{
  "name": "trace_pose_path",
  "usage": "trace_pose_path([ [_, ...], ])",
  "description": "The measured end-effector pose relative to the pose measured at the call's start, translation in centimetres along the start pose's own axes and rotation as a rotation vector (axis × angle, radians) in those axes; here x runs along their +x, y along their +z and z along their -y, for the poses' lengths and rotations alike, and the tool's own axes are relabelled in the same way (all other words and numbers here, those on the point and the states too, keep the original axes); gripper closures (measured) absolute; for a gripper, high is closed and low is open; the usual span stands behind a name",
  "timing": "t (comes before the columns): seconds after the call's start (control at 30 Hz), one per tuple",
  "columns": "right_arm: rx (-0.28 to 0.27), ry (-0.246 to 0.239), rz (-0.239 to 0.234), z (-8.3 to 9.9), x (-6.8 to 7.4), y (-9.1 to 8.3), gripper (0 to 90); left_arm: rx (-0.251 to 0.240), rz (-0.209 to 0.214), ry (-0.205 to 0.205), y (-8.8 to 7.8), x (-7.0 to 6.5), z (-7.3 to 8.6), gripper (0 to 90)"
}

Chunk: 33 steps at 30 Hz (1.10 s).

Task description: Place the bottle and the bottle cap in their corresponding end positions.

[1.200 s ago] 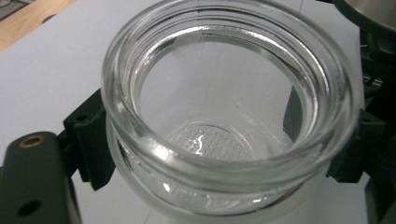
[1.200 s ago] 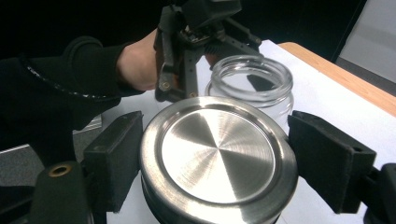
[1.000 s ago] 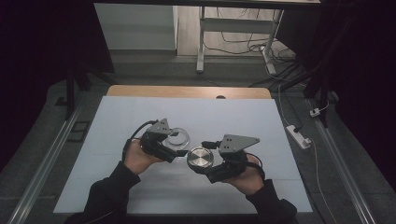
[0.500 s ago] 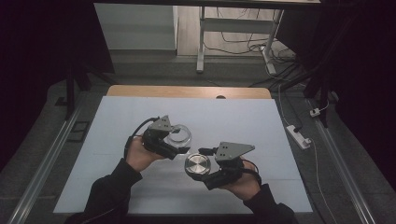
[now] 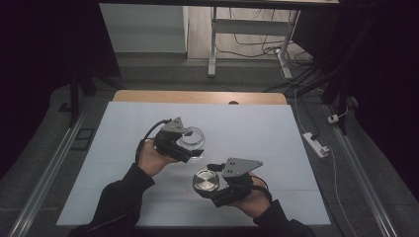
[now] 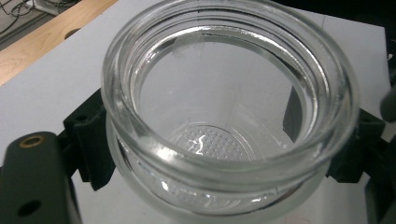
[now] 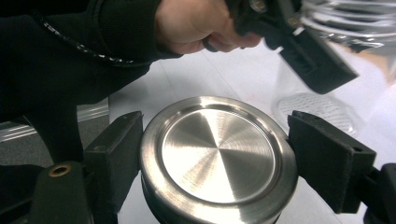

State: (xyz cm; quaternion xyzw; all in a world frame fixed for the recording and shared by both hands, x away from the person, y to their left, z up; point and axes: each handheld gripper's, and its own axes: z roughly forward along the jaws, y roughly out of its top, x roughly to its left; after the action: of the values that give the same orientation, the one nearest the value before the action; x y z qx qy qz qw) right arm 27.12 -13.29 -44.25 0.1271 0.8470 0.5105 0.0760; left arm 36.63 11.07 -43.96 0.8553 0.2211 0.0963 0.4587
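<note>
Lid off: the left gripper clamps the open glass jar; the right gripper, just beside it, grips the metal lid, not yet set down.

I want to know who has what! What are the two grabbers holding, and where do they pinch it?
The left gripper pinches an open glass jar by its sides, just below the rim. The right gripper pinches a round metal lid by its edge.

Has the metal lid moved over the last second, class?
Yes. The lid, held in the right claw, has shifted toward the near edge of the white mat, away from the jar.
</note>
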Motion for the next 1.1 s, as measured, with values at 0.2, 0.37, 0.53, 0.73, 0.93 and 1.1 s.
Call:
trace_pose_path([
  [0.2, 0.016, -0.011, 0.001, 0.5, 0.3, 0.9, 19.8, -0.001, -0.007, -0.01, 0.9, 0.7, 0.0, 15.0],
  [0.37, 0.028, -0.014, -0.002, 1.1, 0.4, 1.8, 19.8, 0.004, -0.016, -0.02, 1.9, 1.3, 0.1, 15.0],
  [0.53, 0.04, -0.02, 0.004, 1.7, 0.3, 2.6, 19.8, 0.002, -0.022, -0.028, 2.5, 1.7, 0.4, 14.9],
  [0.73, 0.046, -0.014, 0.016, 2.7, 0.1, 3.6, 19.8, 0.004, -0.032, -0.04, 3.2, 2.1, 0.9, 14.9],
  [0.93, 0.067, -0.005, 0.02, 3.4, -0.3, 4.3, 19.8, 0.013, -0.042, -0.044, 3.8, 2.3, 1.4, 14.9],
  [1.1, 0.096, 0.004, 0.03, 4.3, -0.9, 5.3, 19.8, 0.021, -0.051, -0.045, 4.6, 2.3, 1.9, 15.0],
])
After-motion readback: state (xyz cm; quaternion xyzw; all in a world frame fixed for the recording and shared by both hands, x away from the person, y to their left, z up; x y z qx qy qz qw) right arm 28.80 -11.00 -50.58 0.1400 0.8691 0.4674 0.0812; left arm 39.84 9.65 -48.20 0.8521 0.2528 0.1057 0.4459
